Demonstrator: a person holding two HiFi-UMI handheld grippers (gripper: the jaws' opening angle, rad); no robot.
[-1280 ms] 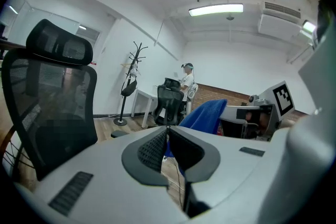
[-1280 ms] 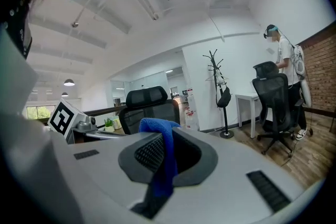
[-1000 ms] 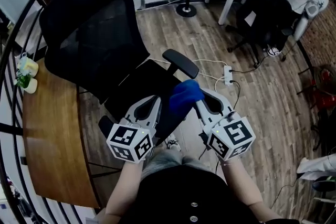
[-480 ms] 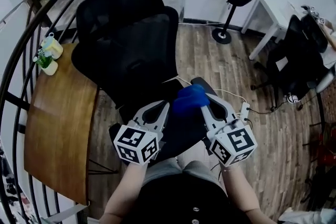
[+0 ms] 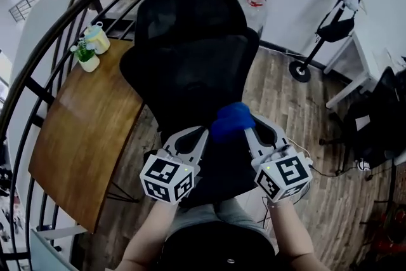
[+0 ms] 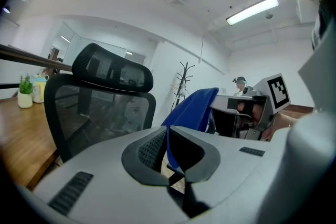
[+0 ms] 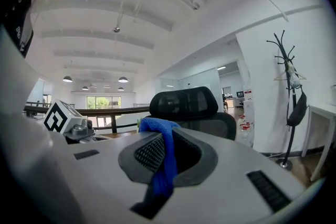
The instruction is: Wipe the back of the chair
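- Jaws of the right gripper (image 7: 165,136) are clamped on a bunched blue cloth (image 5: 232,120), which drapes down between the pads.
- The left gripper (image 6: 170,139) pinches a thin edge of the same cloth.
- The black mesh chair back (image 5: 190,66) stands upright just beyond both grippers; I cannot tell whether the cloth touches it.
- On the wooden table (image 5: 76,130), a white pot (image 5: 89,63) holds a small green plant, beside a pale yellow vessel (image 5: 98,40).

My head cam looks steeply down on the chair (image 5: 190,54) from above, close. Both gripper cams ride low, facing fwd along their jaws; all 3 views share the chair & cloth (image 5: 232,120).
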